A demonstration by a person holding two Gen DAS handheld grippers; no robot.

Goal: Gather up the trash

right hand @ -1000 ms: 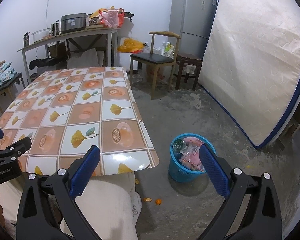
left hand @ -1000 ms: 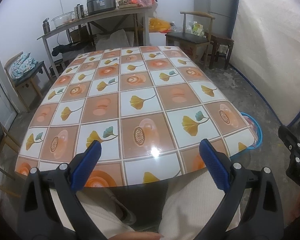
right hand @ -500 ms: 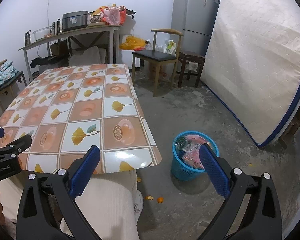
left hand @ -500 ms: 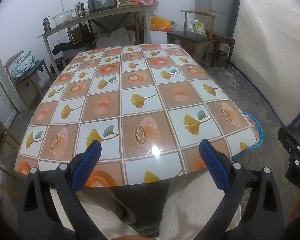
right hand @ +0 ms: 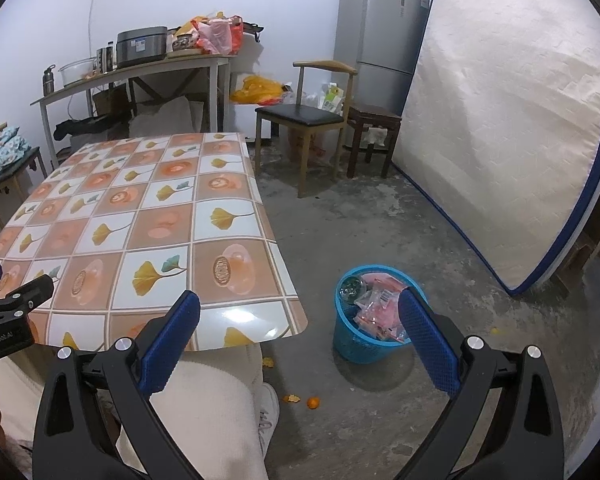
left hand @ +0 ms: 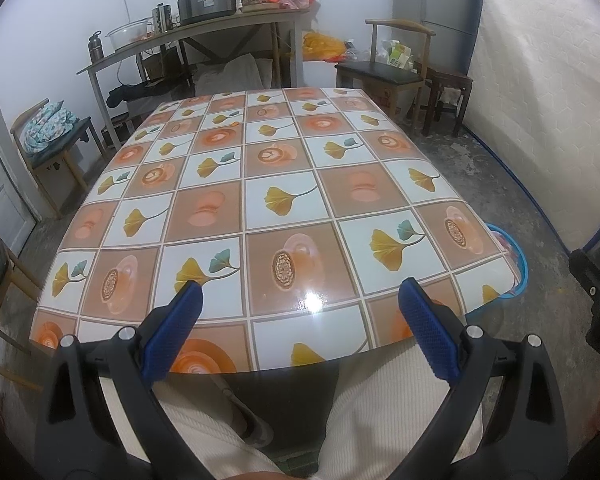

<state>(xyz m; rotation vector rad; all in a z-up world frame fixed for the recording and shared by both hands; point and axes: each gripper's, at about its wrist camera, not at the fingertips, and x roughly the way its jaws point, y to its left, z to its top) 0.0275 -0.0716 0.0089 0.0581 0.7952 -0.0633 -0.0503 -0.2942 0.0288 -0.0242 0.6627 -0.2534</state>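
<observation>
Two handheld grippers hang over the near edge of one bench (left hand: 284,184) covered in a glossy cloth of orange cups and ginkgo leaves. The left gripper (left hand: 300,316) has its blue-padded jaws spread wide with nothing between them, and the right gripper (right hand: 298,320) is spread just as wide and empty too. One blue plastic basket (right hand: 354,344) stands on the concrete floor just right of the bench's near right corner, filled to the brim with pink and clear wrappers and what looks like a clear bottle (the task's trash). Two small orange scraps (right hand: 302,400) lie on the floor near the basket, beside the person's white shoe (right hand: 270,408). Farther off stand one dark-seated chair (right hand: 304,116), one stool (right hand: 374,114), one fridge (right hand: 382,28) and one mattress (right hand: 508,120) leaning upright at the right.
</observation>
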